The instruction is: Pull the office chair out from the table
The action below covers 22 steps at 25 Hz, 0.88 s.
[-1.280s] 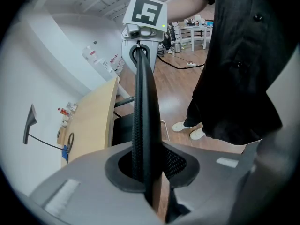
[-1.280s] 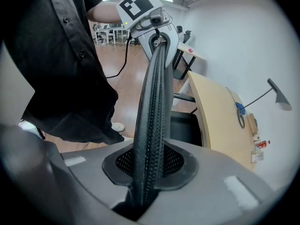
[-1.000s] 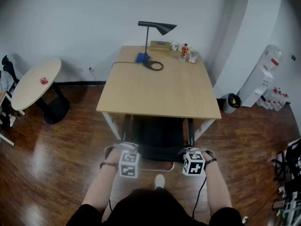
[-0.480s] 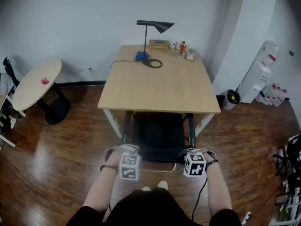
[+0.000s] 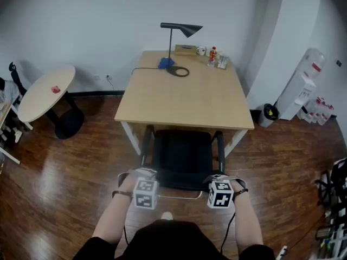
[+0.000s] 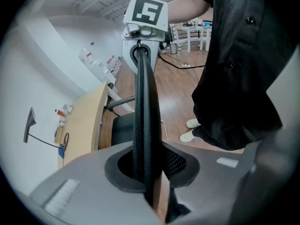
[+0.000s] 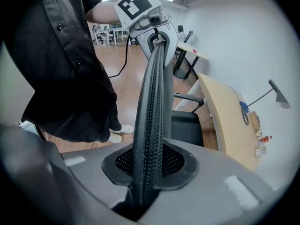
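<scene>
Nearest you: left gripper and right gripper, each clamped on the backrest rim of the office chair, with the mesh edge wedged between the jaws.

You have the left one on the rim's left end and the right one on its right end. Neither hand is closer than the other.

The rim's long axis runs side to side, parallel to the near edge of the table.

Beyond the rim, the chair's front meets that near edge; how far it goes under, you can't tell.

The table lies straight ahead of both grippers. My read: draw straight back from the table, hands even, or the chair may swivel.
</scene>
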{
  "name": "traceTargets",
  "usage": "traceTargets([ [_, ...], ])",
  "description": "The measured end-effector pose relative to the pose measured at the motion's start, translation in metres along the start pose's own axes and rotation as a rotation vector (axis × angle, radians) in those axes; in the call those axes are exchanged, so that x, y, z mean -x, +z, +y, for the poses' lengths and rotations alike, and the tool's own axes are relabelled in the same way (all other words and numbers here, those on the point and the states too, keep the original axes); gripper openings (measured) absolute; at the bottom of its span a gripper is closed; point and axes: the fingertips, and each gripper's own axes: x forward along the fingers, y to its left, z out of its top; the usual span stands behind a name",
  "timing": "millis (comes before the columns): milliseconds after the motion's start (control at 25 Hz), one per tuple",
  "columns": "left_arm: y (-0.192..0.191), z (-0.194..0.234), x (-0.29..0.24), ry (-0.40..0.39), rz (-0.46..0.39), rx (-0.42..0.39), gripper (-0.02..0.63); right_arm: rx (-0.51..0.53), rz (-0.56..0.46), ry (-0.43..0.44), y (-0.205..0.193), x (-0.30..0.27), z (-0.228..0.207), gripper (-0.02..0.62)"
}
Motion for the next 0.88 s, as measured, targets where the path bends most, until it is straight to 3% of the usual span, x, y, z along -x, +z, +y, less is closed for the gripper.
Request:
traceTargets([
  [880,0.017,-0.056,0.014,-0.011,0.006,0.028,0.074,0.011,-0.005,0.019,0.001,0.008,0.057,0.094],
])
